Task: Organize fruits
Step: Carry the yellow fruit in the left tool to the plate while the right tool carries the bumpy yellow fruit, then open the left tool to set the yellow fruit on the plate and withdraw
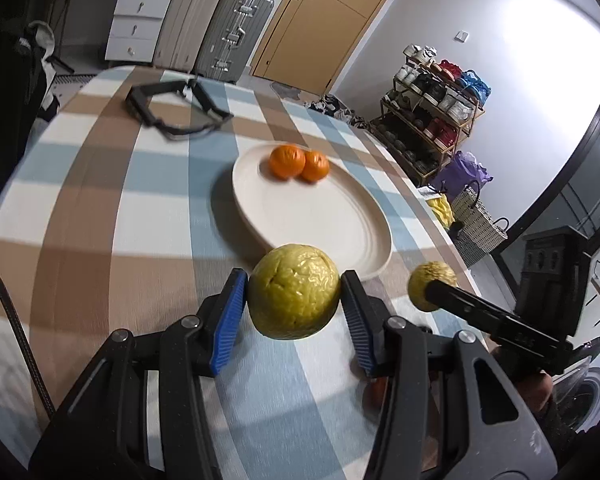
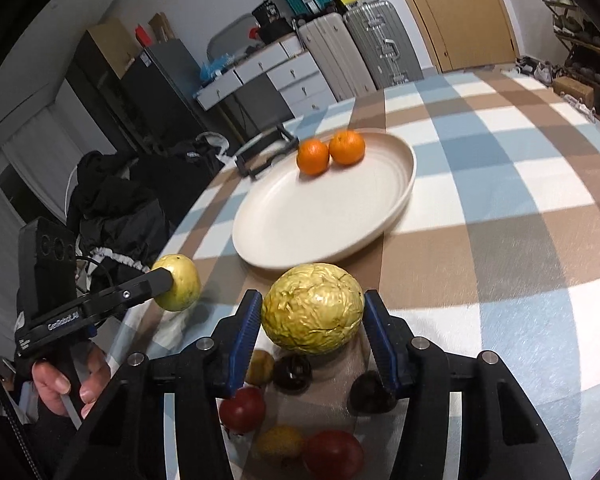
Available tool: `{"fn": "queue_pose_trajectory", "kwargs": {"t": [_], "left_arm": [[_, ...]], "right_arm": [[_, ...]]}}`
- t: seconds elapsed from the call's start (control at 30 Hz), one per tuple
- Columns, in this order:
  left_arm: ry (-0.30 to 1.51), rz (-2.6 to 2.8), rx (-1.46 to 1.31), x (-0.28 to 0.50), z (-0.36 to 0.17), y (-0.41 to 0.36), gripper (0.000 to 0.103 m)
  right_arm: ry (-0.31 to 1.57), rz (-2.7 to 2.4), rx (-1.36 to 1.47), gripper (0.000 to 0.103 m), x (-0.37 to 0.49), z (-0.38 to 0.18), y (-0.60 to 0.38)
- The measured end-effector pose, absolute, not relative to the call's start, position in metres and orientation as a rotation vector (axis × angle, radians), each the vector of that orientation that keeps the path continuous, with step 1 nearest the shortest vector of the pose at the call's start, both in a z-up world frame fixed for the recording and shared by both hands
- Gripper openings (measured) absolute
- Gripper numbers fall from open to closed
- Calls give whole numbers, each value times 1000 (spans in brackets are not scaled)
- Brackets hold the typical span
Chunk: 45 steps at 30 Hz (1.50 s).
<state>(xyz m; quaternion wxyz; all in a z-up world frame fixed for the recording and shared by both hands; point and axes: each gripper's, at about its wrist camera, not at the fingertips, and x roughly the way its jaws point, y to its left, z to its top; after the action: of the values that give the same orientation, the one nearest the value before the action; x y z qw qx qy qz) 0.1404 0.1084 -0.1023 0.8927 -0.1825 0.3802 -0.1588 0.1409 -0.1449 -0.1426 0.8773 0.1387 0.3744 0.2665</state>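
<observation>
Two wrinkled yellow-green fruits are held aloft, one in each gripper. From the left wrist view, the left gripper (image 1: 294,298) has its blue ribbed pads (image 1: 230,320) pressed on either side of a dimpled, roundish yellow fruit (image 1: 294,294) raised above the checked blue, brown and white tablecloth (image 1: 112,216). At twelve o'clock beyond it lies a round cream ceramic plate (image 1: 320,220) with a raised rim; two glossy orange tangerines (image 1: 298,163) sit touching each other at its far edge, and the rest of the plate is bare. A black folding frame (image 1: 172,106) rests farther off at eleven o'clock. At three o'clock the right gripper (image 1: 430,288) enters, clamped on a smaller-looking crinkled yellow fruit (image 1: 424,282).

The right wrist view shows that second fruit close up: an egg-shaped fruit with a crumpled, foil-like skin (image 2: 314,308) squeezed between the right gripper's pads, just short of the plate's near rim (image 2: 300,266). Only here does the pile beneath appear: smooth red fruits (image 2: 242,408), dark shrivelled ones (image 2: 292,372) and small yellow ones (image 2: 278,442), blurred, possibly passion fruit. At nine o'clock the person's hand (image 2: 66,384) grips the left tool near the table edge. Open cloth stretches to the right.
</observation>
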Motion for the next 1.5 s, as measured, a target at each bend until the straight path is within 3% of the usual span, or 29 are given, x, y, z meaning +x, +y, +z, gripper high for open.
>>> {"fn": "queue_pose_trajectory", "kwargs": {"t": [0.67,1.0,1.5], "left_arm": [[771,-313,-330,275,-78,97,45],[844,-339,-280,308,-113,83,45],[864,-321,-261,321,-127,84,45]], "right_arm": [[693,582,230,52,246,-76,-150],[763,574,183,52,308,-102,-133],[813,542,97,53,318,-131,-123]]}}
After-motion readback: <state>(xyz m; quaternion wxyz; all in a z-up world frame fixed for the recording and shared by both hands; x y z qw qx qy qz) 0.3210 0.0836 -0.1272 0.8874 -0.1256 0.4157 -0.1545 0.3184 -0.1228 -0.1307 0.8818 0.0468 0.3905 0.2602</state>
